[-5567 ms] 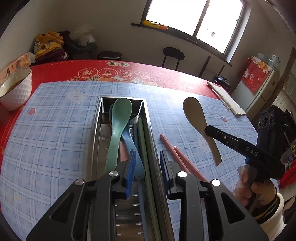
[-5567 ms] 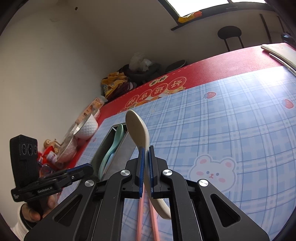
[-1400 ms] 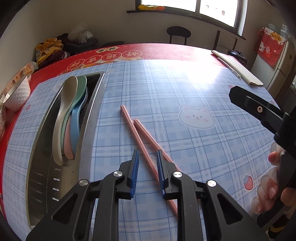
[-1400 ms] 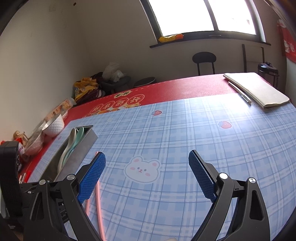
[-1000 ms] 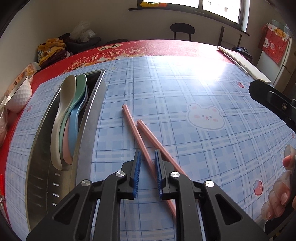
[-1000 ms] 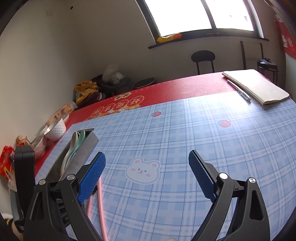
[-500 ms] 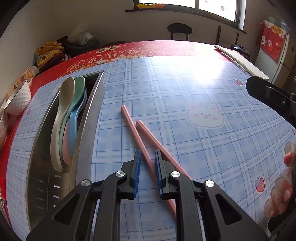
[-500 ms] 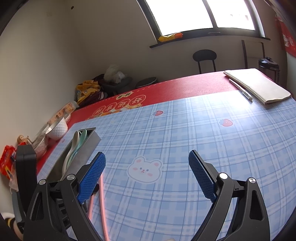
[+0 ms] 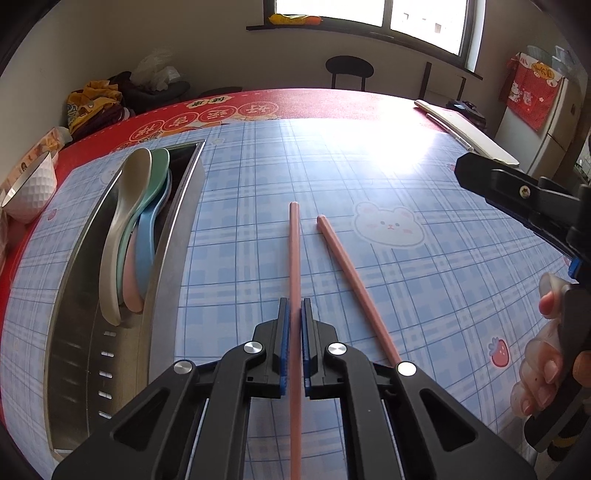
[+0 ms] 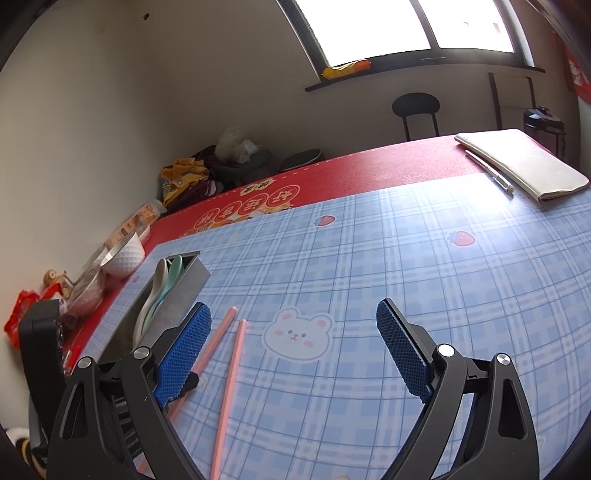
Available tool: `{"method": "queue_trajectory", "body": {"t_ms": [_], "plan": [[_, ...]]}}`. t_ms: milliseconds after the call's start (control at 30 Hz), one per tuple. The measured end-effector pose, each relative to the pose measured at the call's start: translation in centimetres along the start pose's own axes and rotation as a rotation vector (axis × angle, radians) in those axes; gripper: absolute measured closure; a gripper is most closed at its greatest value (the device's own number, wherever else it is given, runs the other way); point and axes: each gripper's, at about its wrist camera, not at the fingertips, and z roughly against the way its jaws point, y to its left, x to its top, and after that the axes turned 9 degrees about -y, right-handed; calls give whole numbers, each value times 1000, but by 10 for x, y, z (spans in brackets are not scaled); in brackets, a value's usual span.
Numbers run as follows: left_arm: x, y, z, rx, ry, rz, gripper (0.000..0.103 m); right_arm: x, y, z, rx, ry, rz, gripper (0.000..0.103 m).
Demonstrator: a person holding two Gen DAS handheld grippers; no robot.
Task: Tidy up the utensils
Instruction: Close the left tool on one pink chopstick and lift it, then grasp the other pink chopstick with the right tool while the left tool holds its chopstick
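Indoors, at a table with a red cloth (image 9: 332, 103) printed with round characters, overlaid by a blue plaid mat (image 9: 369, 166) with bear and strawberry prints. Beyond: bright window (image 10: 406, 26), yellow item on sill (image 10: 345, 69), black chair (image 10: 415, 107) against wall, heap of clothes and bags (image 9: 110, 99) far left, red hanging on a fridge (image 9: 533, 96) far right. On table edge: white dimpled bowl (image 9: 31, 184), folded cloth (image 10: 524, 162) with pen (image 10: 489, 170) beside.

Left gripper (image 9: 294, 347) clamped together on one pink chopstick (image 9: 294, 251), stick running straight forward between the blue pads (image 9: 283, 343), far end pointing away. Whether that far end touches the mat: cannot tell. Second pink chopstick (image 9: 351, 280) flat on mat just to the right, angled, apart from the first at the far ends. Steel utensil tray (image 9: 173, 236) on left of mat, holding stacked spoons: cream spoon (image 9: 118, 229) on top, green spoon (image 9: 153, 184), blue spoon (image 9: 146, 243), pink spoon (image 9: 131, 273) mostly covered.

Right gripper (image 10: 295, 350) spread wide apart, nothing between, hovering above mat near bear print (image 10: 297, 334).

Hidden or unclear: near ends of both chopsticks behind gripper bodies; lower tray interior dark, only slots visible; tray's near end cut off; bowl contents not visible; clutter by bowl in right wrist view too blurred to name; right hand (image 9: 543, 373) partly out of frame, fingers pale at edge.
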Motion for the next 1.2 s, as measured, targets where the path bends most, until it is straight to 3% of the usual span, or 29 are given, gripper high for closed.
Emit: {"method": "queue_trajectory", "body": {"t_ms": [233,300,367,733,800,900,1000,1200], "plan": [[-3,16,38,-71,-58,64,97,-6,9,-8,39,44,29,16],[-3,22,50,-86,-83,81,97,-11,14,-13,76,84,31,27],[-3,30,60,-101,-105,104,97,-16,19,-19,105,128,26,28],[-4,74,90,-150,-179,161,97,-54,82,-35,-48,289,300,51],[-4,79,91,-165,-186,170,97,-58,90,-39,-87,310,345,60],[-5,88,92,-184,-193,180,97,-63,96,-44,-128,342,381,69],[-6,96,93,-201,-199,187,97,-65,100,-46,-158,345,413,70],[-6,113,96,-218,-216,212,97,-68,103,-43,-175,349,386,83]]}}
